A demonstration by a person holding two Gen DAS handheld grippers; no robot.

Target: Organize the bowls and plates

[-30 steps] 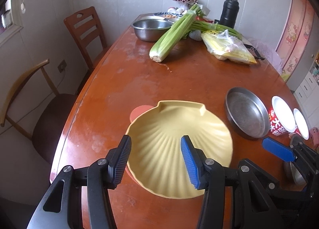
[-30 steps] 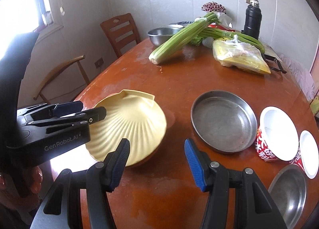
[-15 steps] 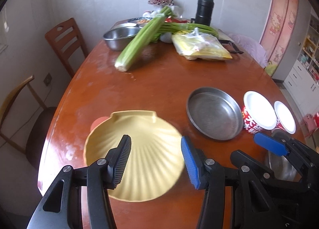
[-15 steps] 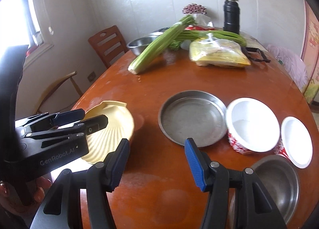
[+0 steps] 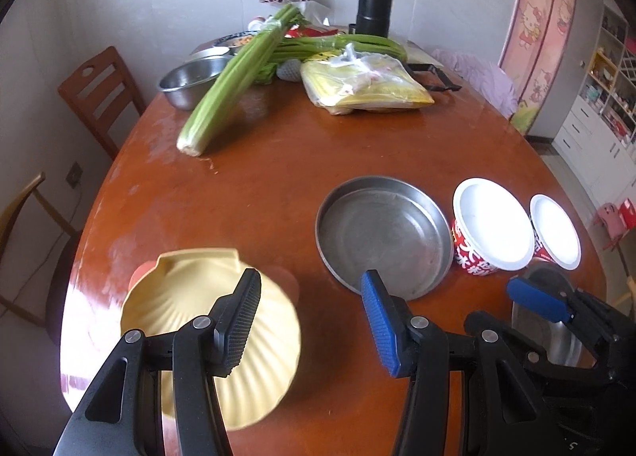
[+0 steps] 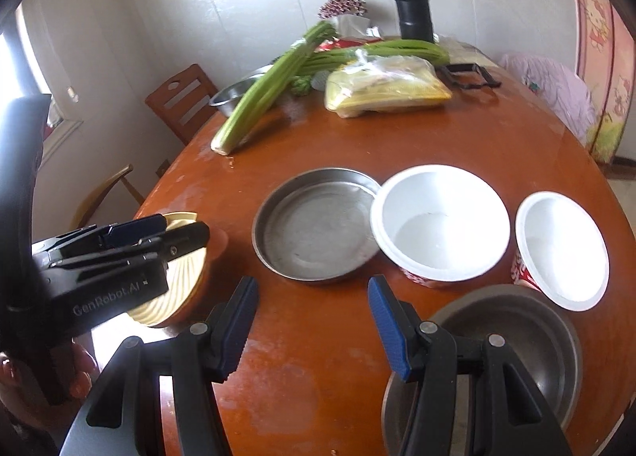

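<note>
The table carries five task pieces, none yet gathered in one place. The shell plate sits on a reddish piece at the near left edge. The flat steel pan lies centre. The steel bowl rests nearest me on the right. The large white bowl touches the pan rim; the small white bowl stands just beside it.

My left claw and right claw are both released, gripping nothing.

I judge stacking barely begun: four pieces remain separate.

Only the right view shows the steel bowl fully; the left view shows the shell plate's ribbing.
</note>
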